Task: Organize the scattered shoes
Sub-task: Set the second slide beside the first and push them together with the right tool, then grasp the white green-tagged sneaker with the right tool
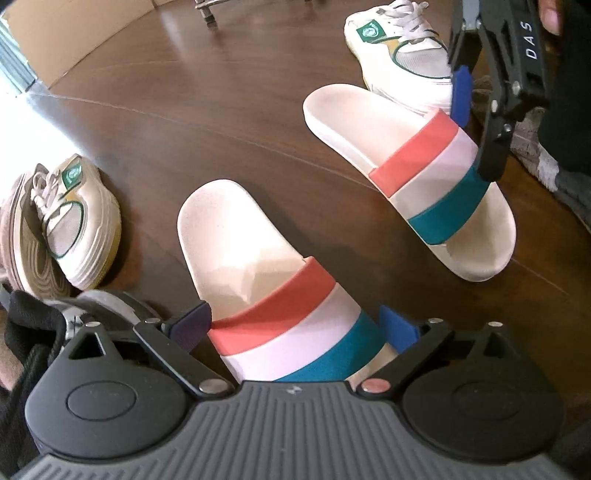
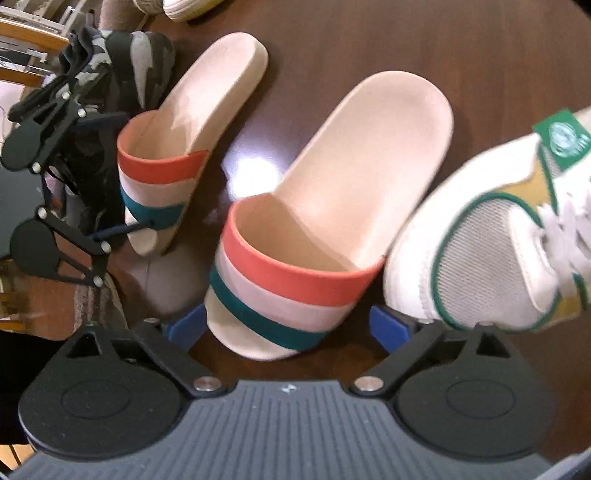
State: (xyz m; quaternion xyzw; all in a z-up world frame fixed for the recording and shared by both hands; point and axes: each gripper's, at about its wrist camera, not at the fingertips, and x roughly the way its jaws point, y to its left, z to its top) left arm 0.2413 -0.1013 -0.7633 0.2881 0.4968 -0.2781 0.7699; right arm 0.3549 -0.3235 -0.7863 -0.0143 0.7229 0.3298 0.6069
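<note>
Two white slides with coral, white and teal straps lie side by side on a dark wooden floor. In the left wrist view the near slide [image 1: 258, 258] runs up between the blue pads of my left gripper [image 1: 295, 326], which is open astride its strap. My right gripper [image 1: 476, 133] hangs over the far slide [image 1: 406, 166]. In the right wrist view my right gripper [image 2: 288, 325] is open around the toe of that slide [image 2: 332, 184], a gap showing on each side. My left gripper [image 2: 122, 171] straddles the other slide [image 2: 184, 122].
A white sneaker with green trim [image 1: 402, 55] stands beyond the far slide and close beside it [image 2: 498, 251]. Its mate [image 1: 81, 221] lies tipped at the left. A grey patterned shoe [image 2: 140, 66] sits near the left gripper. A metal furniture leg [image 1: 207, 11] stands farther back.
</note>
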